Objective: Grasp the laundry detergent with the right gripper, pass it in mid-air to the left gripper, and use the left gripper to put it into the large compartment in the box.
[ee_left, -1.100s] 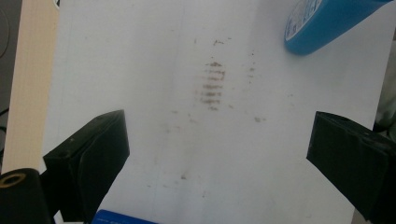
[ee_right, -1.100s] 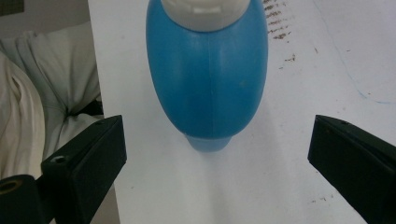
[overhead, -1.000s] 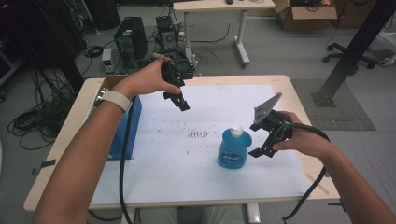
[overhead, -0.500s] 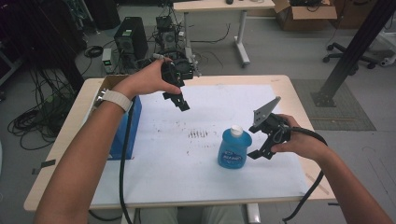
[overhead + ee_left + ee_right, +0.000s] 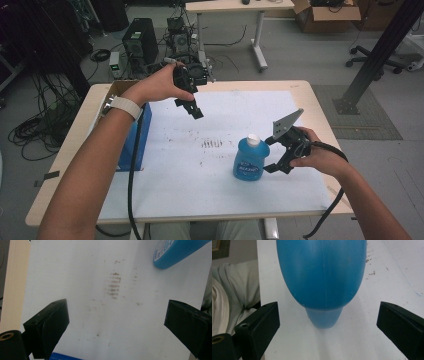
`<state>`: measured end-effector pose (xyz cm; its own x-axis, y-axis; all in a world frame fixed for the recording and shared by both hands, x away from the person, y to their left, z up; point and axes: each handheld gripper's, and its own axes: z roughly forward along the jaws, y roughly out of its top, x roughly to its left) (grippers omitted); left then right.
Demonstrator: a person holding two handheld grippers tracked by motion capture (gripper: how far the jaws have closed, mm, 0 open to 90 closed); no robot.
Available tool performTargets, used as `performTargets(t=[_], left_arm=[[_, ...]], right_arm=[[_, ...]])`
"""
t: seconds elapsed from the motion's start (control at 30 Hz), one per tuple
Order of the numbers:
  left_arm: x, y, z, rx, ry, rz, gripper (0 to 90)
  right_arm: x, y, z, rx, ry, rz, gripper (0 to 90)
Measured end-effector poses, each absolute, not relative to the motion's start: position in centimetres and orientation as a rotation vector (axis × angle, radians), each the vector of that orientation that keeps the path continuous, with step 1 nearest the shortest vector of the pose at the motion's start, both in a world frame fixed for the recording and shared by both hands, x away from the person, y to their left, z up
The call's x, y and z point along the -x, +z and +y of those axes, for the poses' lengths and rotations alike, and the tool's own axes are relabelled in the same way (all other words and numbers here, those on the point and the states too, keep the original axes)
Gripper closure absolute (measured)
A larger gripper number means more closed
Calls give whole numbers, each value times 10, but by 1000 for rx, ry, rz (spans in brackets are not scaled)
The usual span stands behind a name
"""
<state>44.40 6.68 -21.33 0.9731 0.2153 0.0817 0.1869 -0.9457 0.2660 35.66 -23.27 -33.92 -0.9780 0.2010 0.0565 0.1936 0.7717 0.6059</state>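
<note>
Bottle (image 5: 250, 160) of blue liquid stands upright on the white sheet (image 5: 220, 170) that covers the table (image 5: 320, 100), toward its right edge and nearer your side. Your right gripper (image 5: 270, 154) sits just beside it with jaws spread wide, the bottle in front of them but not touched. Your left gripper (image 5: 192, 109) hangs above the sheet near the far-left corner, jaws likewise released and holding nothing. A blue box (image 5: 131, 145) lies along the left edge.
</note>
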Motion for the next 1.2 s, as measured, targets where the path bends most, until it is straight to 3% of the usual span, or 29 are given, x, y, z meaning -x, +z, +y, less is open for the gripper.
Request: performTargets(t=[1.2], left_arm=[[-444, -215, 66, -2865, 155, 304, 62]], right_arm=[[-354, -361, -240, -329, 1259, 2854, 41]])
